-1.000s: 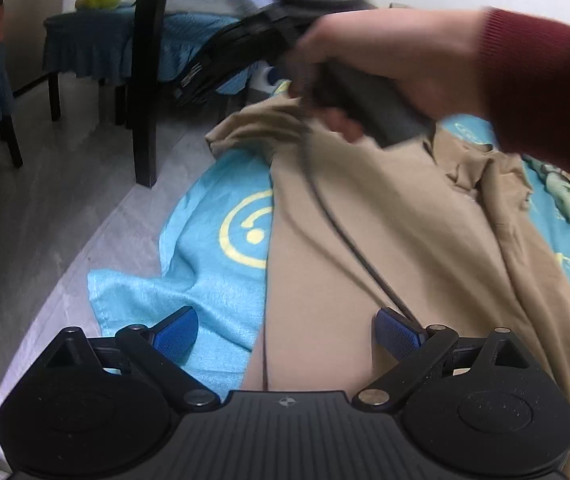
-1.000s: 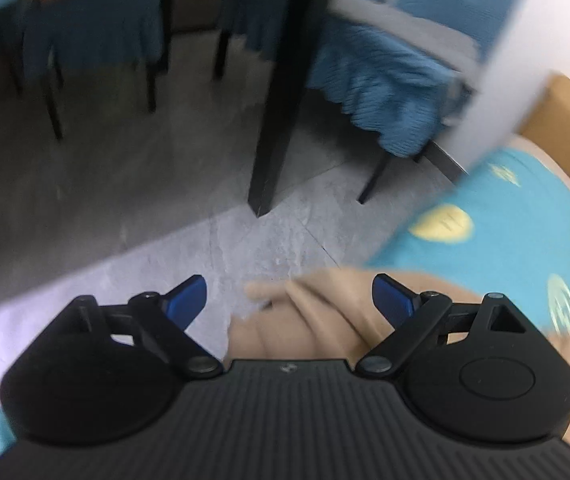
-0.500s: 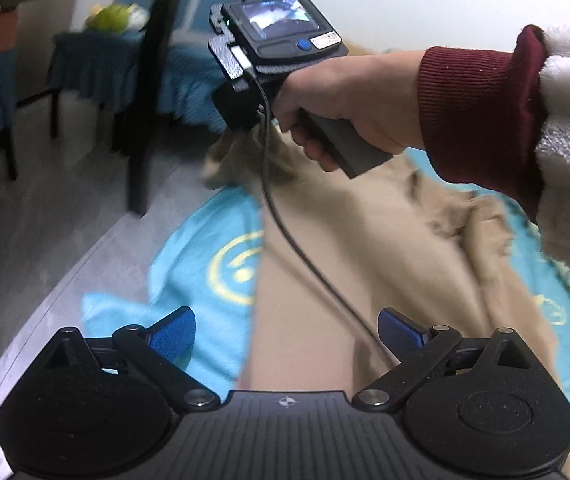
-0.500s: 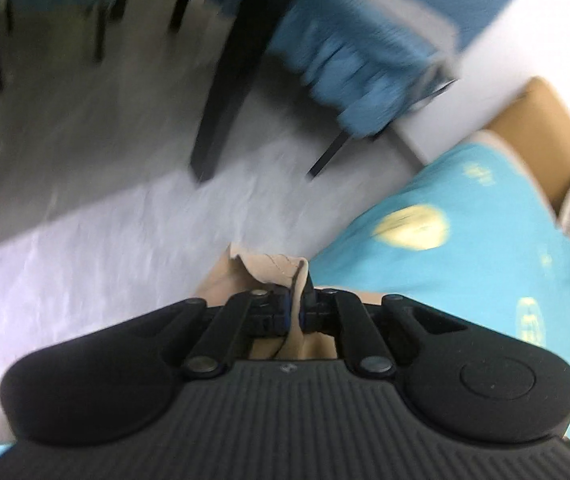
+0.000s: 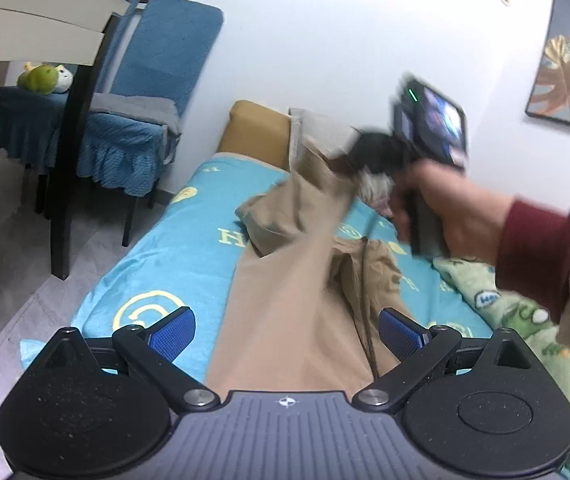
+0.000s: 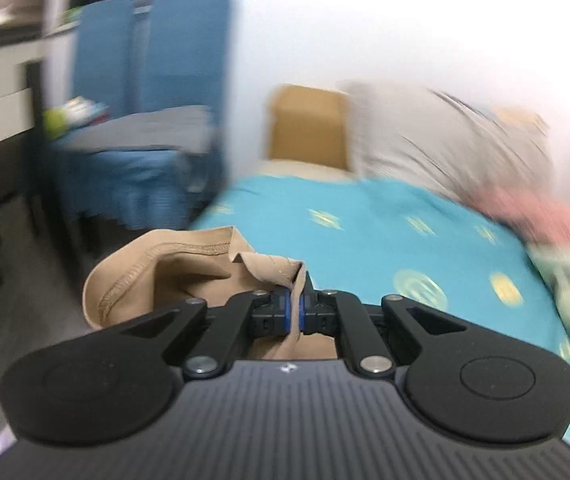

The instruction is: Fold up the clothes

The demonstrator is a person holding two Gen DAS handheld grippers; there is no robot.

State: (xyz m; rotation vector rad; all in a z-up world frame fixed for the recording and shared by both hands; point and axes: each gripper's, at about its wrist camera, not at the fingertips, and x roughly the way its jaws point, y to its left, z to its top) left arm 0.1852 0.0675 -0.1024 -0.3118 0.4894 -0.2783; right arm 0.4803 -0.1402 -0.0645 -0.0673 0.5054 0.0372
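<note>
The right tongs [image 6: 296, 312] pinch a corner of the tan shirt [image 5: 285, 320], which lies along the bed [image 5: 173, 256]. Lift it high and lay it flat. The left tongs [image 5: 287, 332] hang wide, holding nothing.

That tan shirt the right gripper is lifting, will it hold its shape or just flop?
Probably flop: the tan shirt sags and creases below the right gripper, which is shut on a thin edge. It looks light, since one pinch lifts it. The rest likely drags across the blue blanket.
</note>
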